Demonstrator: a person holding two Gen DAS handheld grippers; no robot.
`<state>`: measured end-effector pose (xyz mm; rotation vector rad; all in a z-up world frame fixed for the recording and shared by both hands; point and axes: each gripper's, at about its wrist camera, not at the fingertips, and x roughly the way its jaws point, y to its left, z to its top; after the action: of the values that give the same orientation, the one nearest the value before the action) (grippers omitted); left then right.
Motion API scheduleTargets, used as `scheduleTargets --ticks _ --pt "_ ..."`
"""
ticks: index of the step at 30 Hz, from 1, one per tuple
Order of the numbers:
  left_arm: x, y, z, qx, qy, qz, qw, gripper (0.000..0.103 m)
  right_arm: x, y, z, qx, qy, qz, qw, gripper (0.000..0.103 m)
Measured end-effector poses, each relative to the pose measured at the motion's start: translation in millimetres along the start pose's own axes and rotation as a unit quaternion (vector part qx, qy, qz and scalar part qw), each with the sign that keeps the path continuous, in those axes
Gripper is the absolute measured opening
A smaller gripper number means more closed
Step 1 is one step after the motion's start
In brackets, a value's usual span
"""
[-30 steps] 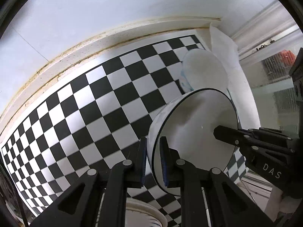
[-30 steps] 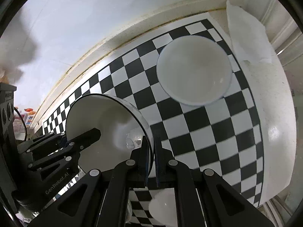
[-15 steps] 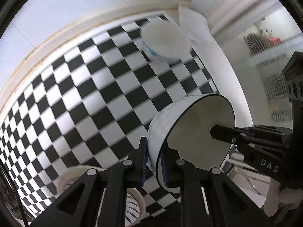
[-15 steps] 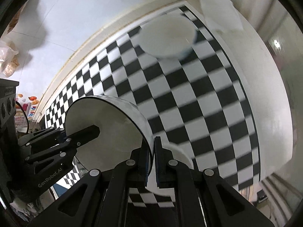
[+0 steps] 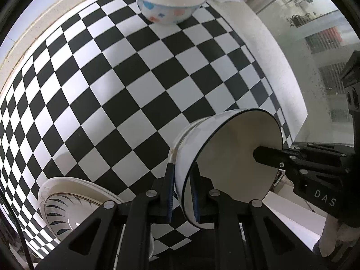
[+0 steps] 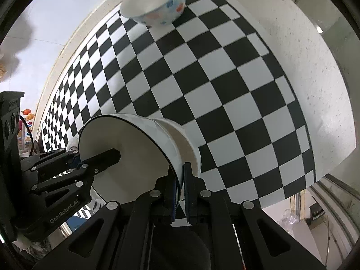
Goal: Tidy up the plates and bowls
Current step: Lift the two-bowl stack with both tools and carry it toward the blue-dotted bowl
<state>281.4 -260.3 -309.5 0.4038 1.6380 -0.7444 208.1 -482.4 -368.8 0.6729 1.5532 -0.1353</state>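
While both grippers pinch opposite rims of the black-rimmed white bowl (image 5: 234, 164), held tilted above the checkered tablecloth (image 5: 117, 90), left gripper (image 5: 182, 191) and right gripper (image 6: 179, 194) risk dropping it if either of the 2 grips slackens.

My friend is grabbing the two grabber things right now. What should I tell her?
Left gripper: shut on the rim of the black-rimmed white bowl, which is tilted on its side, above the checkered cloth.
Right gripper: shut on the opposite rim of that bowl.
Dotted bowl: upright at the far end of the cloth.
Leaf-patterned plate: near edge, to the left.
Done: one bowl is lifted by both grippers.
Left: set it down, probably stacked in the dotted bowl, then sort the plate.
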Motion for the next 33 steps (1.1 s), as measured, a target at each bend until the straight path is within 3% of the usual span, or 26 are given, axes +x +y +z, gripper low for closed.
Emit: scheduleTargets --ticks 15,33 --pt "18.3 -11.6 4.9 0.025 0.022 0.044 0.9985 0.011 24.0 4.6 2.4 -0.015 0.043 -0.021 0.999 0.007" --pt "18.5 -8.9 7.9 0.025 0.028 0.055 0.9978 0.012 25.6 8.1 4.5 -0.007 0.059 -0.034 0.998 0.013"
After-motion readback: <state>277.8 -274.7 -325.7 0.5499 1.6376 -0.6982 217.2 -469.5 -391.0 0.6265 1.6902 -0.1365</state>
